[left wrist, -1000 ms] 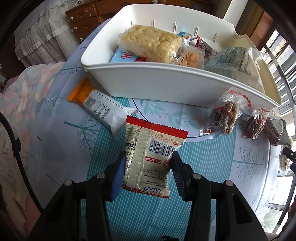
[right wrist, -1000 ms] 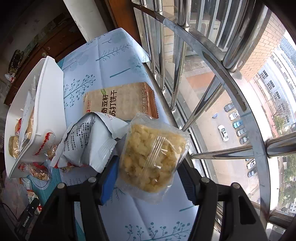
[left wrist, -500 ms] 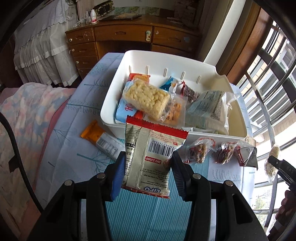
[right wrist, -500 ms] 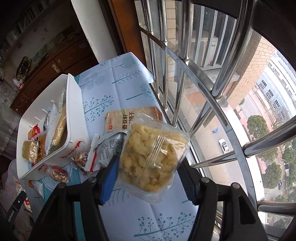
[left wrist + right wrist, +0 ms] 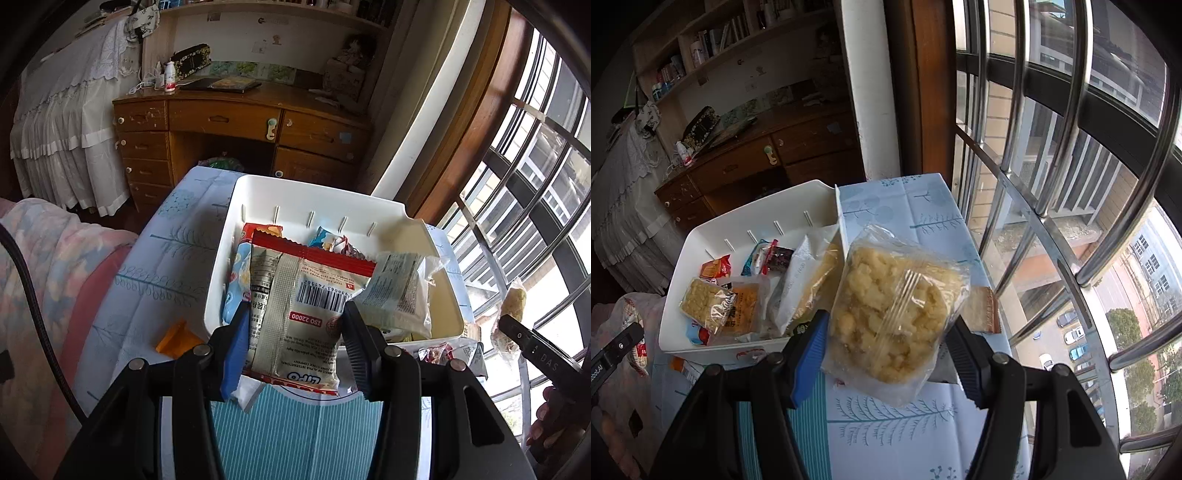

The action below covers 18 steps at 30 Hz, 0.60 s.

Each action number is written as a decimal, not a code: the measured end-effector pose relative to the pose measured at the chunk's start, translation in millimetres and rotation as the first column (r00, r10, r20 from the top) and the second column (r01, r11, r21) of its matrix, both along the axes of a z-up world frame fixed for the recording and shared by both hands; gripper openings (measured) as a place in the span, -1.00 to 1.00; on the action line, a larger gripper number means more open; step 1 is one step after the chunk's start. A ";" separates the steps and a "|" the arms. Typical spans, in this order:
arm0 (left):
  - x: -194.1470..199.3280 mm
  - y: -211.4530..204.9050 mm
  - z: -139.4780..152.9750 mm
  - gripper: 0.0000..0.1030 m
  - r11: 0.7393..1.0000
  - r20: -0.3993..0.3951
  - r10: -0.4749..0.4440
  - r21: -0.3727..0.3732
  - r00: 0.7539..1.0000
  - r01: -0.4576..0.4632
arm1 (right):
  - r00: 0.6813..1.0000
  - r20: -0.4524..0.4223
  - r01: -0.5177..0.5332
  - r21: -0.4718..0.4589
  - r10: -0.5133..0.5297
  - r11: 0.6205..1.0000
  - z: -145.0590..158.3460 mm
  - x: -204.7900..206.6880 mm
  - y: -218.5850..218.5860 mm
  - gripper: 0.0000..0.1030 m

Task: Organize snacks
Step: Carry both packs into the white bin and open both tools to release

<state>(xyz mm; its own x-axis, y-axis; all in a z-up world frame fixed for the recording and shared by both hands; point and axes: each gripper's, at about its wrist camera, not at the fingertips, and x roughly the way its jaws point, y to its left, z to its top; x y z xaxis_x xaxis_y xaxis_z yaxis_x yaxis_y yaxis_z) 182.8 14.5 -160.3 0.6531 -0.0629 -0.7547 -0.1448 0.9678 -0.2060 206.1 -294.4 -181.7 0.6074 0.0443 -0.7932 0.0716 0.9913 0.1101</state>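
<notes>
Plainly, 2 snacks are off the table at once. A red-topped foil snack packet [image 5: 295, 310] sits pinched between the pads of the left gripper [image 5: 293, 347], its long axis running along the fingers, red sealed edge away from the camera and barcode side facing it. Its lower edge, with partly readable upside-down lettering, is cut off by the grip, and the packet hides much of what lies in the white bin [image 5: 424, 236] behind it. A clear bag of pale yellow puffed pieces [image 5: 894, 314] is clamped in the right gripper [image 5: 886, 349], bulging wider than the jaws, its seam running diagonally; the bag's bottom hangs in front of the tablecloth [image 5: 916, 206].

Both grippers tilt downward over the table. In the right wrist view the bin holds a smaller bag of puffed pieces [image 5: 705, 302], an orange pack [image 5: 744, 306], a tall white pouch [image 5: 801, 277] and several small wrappers too crumpled to read. A brown cracker pack [image 5: 984, 310] peeks out from behind the held bag, mostly hidden. An orange-ended packet [image 5: 173, 338] lies on the cloth left of the bin, half covered by the left finger. At the far right edge of the left view, part of a hand [image 5: 554, 424] shows.
</notes>
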 end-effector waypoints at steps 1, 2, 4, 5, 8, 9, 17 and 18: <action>2.2 2.5 -1.6 -0.09 1.000 0.007 -0.003 -0.004 1.000 0.003 | 1.000 0.012 -0.011 -0.001 0.011 1.000 0.4 1.5 6.2 0.23; 5.0 5.8 -2.7 -0.09 1.000 0.014 -0.009 -0.010 1.000 0.009 | 1.000 0.022 -0.021 -0.004 0.022 1.000 1.4 3.3 12.4 0.23; 10.9 11.1 -5.5 -0.09 0.999 0.027 -0.024 -0.021 0.999 0.025 | 0.998 0.044 -0.039 -0.013 0.039 0.999 3.1 4.9 24.8 0.23; 13.3 13.0 -6.7 -0.09 0.999 0.031 -0.030 -0.022 0.999 0.030 | 0.997 0.055 -0.050 -0.018 0.051 0.999 3.8 5.5 31.4 0.23; 22.0 18.9 -9.8 -0.09 0.998 0.048 -0.048 -0.025 0.998 0.050 | 0.993 0.084 -0.083 -0.030 0.086 0.996 3.9 10.1 52.0 0.23; 25.1 20.9 -10.8 -0.09 0.998 0.053 -0.057 -0.030 0.997 0.058 | 0.991 0.092 -0.093 -0.035 0.096 0.995 3.6 11.8 59.3 0.23; 42.0 36.8 -17.7 -0.08 0.992 0.068 -0.100 -0.069 0.993 0.105 | 0.974 0.135 -0.171 -0.085 0.181 0.982 -1.8 23.7 110.1 0.23; 44.5 37.7 -19.3 -0.08 0.991 0.061 -0.109 -0.073 0.992 0.113 | 0.972 0.138 -0.179 -0.090 0.191 0.980 -2.8 25.3 115.6 0.23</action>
<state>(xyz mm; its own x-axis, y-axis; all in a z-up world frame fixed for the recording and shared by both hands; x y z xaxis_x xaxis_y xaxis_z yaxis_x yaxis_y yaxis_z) 227.3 52.2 -179.7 0.6803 -0.1928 -0.7071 -0.0235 0.9585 -0.2841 231.4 -178.8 -184.5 0.7030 0.1096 -0.7027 -0.1250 0.9917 0.0296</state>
